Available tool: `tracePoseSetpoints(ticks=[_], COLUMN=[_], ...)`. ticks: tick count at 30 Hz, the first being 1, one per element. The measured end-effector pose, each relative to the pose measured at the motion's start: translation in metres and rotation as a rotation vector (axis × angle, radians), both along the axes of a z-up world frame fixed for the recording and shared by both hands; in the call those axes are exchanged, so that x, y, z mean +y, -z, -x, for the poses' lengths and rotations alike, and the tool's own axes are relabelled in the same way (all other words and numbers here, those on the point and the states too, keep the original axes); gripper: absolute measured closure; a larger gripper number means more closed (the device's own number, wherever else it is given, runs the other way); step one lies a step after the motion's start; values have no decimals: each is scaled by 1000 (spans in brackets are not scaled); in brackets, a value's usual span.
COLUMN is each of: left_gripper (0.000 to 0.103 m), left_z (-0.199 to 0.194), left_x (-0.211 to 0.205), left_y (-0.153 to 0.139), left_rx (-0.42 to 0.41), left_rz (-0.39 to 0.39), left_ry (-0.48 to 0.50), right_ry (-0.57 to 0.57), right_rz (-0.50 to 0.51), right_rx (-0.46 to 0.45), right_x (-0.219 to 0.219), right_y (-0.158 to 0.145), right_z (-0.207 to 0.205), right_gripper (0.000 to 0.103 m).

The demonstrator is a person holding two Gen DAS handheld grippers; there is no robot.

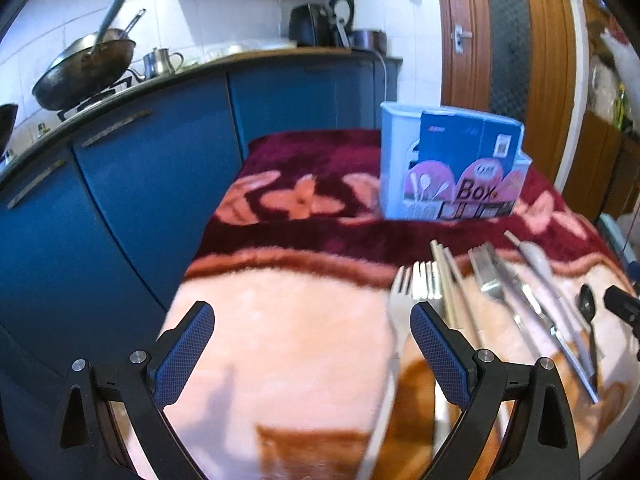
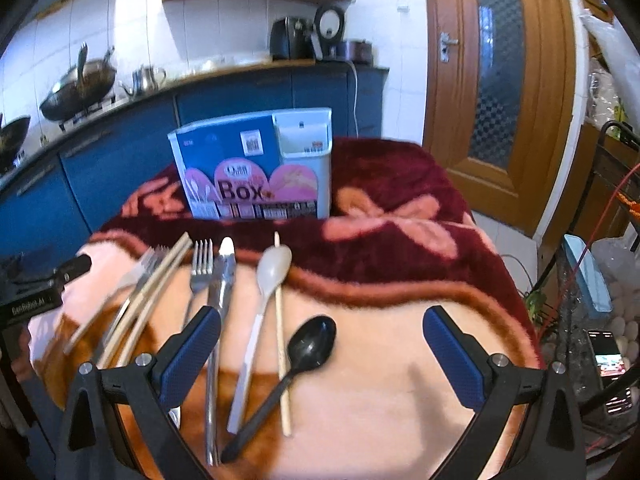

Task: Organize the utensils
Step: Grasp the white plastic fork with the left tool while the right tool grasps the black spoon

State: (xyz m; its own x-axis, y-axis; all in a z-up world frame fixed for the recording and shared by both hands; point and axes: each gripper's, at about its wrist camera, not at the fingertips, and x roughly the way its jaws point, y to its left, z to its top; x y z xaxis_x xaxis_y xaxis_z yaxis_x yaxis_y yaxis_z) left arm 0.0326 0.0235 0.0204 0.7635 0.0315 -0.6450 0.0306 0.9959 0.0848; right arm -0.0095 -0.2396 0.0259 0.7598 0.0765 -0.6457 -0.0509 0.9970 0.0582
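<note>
Utensils lie in a row on a fleece blanket: a pale fork, chopsticks, a steel fork, steel tongs, a white spoon, a single chopstick and a black spoon. A pale blue utensil holder with a "Box" label stands behind them. My right gripper hangs open just above the black spoon. My left gripper is open over bare blanket, left of the pale fork and the holder.
Blue kitchen cabinets run along the left, with woks and a kettle on the counter. A wooden door stands at the back right. A wire rack and a phone sit off the table's right edge.
</note>
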Motion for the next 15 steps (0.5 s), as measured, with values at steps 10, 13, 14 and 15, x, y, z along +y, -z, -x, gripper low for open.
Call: tracePoseSetpoints(ticks=[10, 13, 14, 15], left_gripper=[5, 5, 5, 5], left_z=[-12, -17, -19, -22], left_x=[-4, -12, -14, -16], left_y=[6, 13, 15, 18], left_rx=[142, 171, 179, 189], left_rz=[4, -25, -38, -52], left_ry=[68, 88, 90, 92], right_ry=[-27, -33, -34, -36], right_rz=[-15, -40, -33, -25], right_rx=[189, 237, 244, 249], right_x=[-10, -14, -14, -13], right_y=[7, 11, 12, 13], right_z=[-11, -15, -15, -16], right_gripper=[11, 17, 19, 22])
